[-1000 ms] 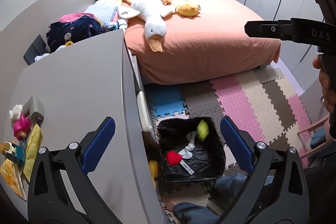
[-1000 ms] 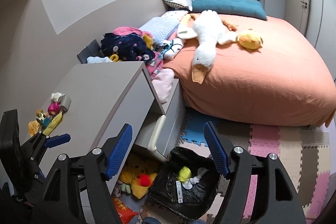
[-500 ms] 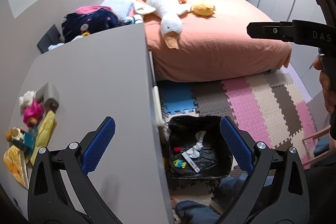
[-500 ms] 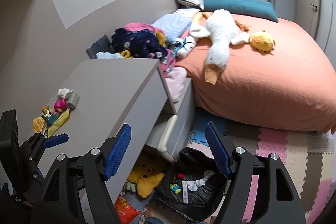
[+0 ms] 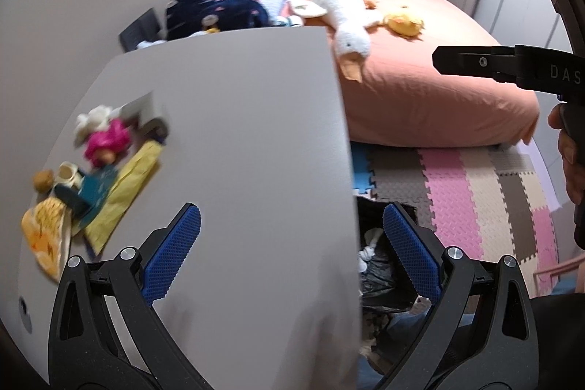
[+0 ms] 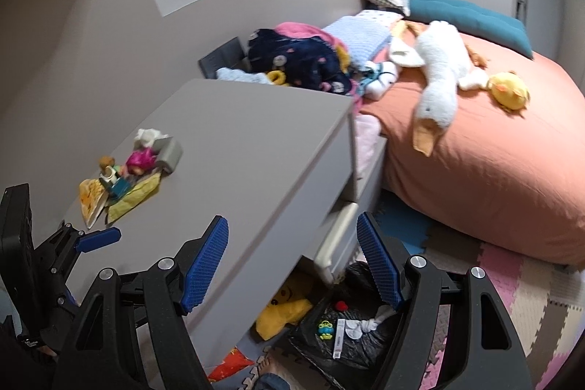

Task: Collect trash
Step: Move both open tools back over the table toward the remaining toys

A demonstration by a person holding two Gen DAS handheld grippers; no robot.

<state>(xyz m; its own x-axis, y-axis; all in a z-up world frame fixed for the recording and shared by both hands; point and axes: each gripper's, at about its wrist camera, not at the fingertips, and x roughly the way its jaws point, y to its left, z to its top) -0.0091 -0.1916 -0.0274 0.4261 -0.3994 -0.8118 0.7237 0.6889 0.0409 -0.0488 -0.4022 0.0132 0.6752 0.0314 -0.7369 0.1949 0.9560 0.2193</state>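
Bedroom around you: a grey dresser (image 5: 237, 119) stands against the wall, with an orange bed (image 6: 493, 170) just past its far end and foam mats (image 5: 475, 200) on the floor.

Your left gripper (image 5: 290, 247) hangs over the dresser's near right edge with its blue pads (image 5: 172, 254) spread wide and nothing between them. Your right gripper (image 6: 292, 264) is likewise wide open and empty, out over the dresser's front corner and the floor below.

The trash lies in a small heap (image 6: 124, 181) on the dresser top near the wall, well apart from both grippers. It holds a yellow wrapper (image 5: 124, 189), an orange-printed wrapper (image 5: 44, 236), a teal piece (image 5: 97, 187), a pink-haired doll (image 5: 108, 141), a white tuft (image 5: 91, 119) and a grey block (image 6: 170, 154). In the left view the heap is blurred.

On the floor below the dresser's front corner sits a bin lined with a black bag (image 6: 351, 346). Inside it you can see a red ball (image 6: 342, 306), a small green toy (image 6: 325, 329), a white strip (image 6: 339, 339) and white scraps (image 6: 362, 326). Just beside the bin, under the dresser, lies a yellow plush (image 6: 285, 311), and near it an orange packet (image 6: 228, 366).

On the bed rest a white goose (image 6: 438, 72) and a yellow duck (image 6: 510, 94), with clothes (image 6: 303, 61) piled at its wall side.
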